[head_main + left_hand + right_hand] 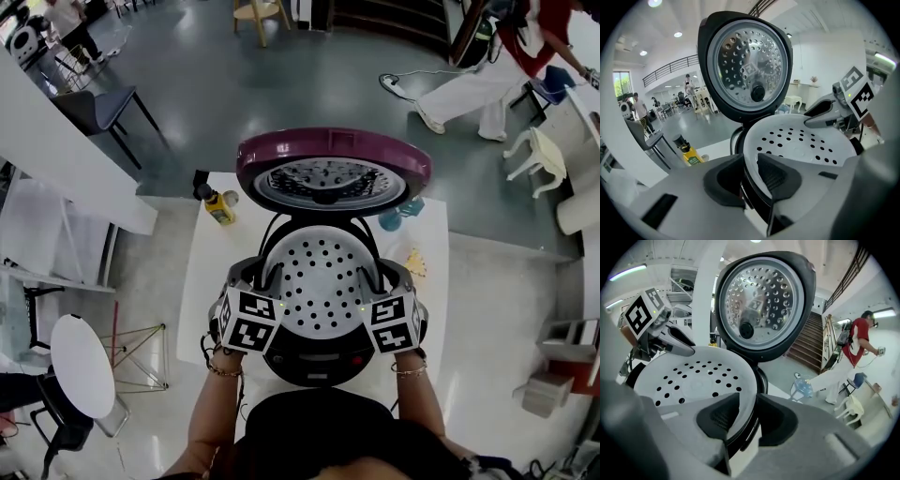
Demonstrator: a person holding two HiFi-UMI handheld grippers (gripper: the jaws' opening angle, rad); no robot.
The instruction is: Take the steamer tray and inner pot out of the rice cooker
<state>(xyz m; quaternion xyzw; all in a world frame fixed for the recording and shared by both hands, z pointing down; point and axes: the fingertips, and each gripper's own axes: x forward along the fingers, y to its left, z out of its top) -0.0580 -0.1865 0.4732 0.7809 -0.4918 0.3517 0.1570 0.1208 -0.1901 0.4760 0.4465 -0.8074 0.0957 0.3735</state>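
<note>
Left tongs (750,174) pinch the rim of the steamer tray (319,279) at the left side of the rice cooker (319,364); right tongs (749,416) pinch it at the right. The tray seems barely clear of the cooker's mouth.

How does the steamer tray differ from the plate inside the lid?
The steamer tray is white, lies roughly level over the cooker, its rim clamped by the left gripper and right gripper. The lid plate is shiny metal, stands near upright, untouched, with a dark centre knob. Both are round and perforated.
</note>
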